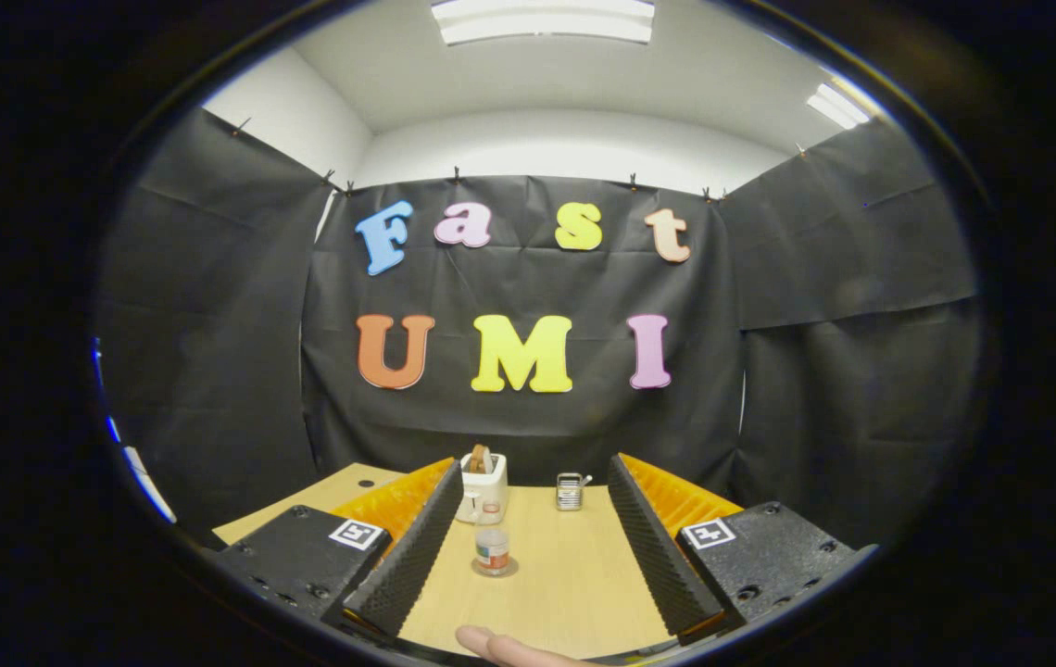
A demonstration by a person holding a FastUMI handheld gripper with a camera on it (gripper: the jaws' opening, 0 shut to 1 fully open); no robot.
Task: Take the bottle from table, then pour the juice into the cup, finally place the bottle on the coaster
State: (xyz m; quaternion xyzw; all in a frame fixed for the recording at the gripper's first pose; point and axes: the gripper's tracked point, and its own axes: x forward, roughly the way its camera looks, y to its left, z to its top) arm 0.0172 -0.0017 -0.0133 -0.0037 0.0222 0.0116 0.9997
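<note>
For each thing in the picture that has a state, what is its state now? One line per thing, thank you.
gripper: open, fingers wide apart, holding nothing.
bottle: upright on the table, between the fingers, untouched; seems to stand on a round disc.
white container: upright beyond the bottle, something brown inside.
metal cup: upright at the far side.
table: bare wood ahead of the fingers.

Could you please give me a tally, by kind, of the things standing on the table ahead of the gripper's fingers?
Gripper open, fingers apart, nothing between them.
Bottle, small and clear, on a round base, just ahead of the fingers: 1
White toaster with bread in it, beyond the bottle: 1
Metal cup, at the far side of the table: 1
Total: 3
</note>
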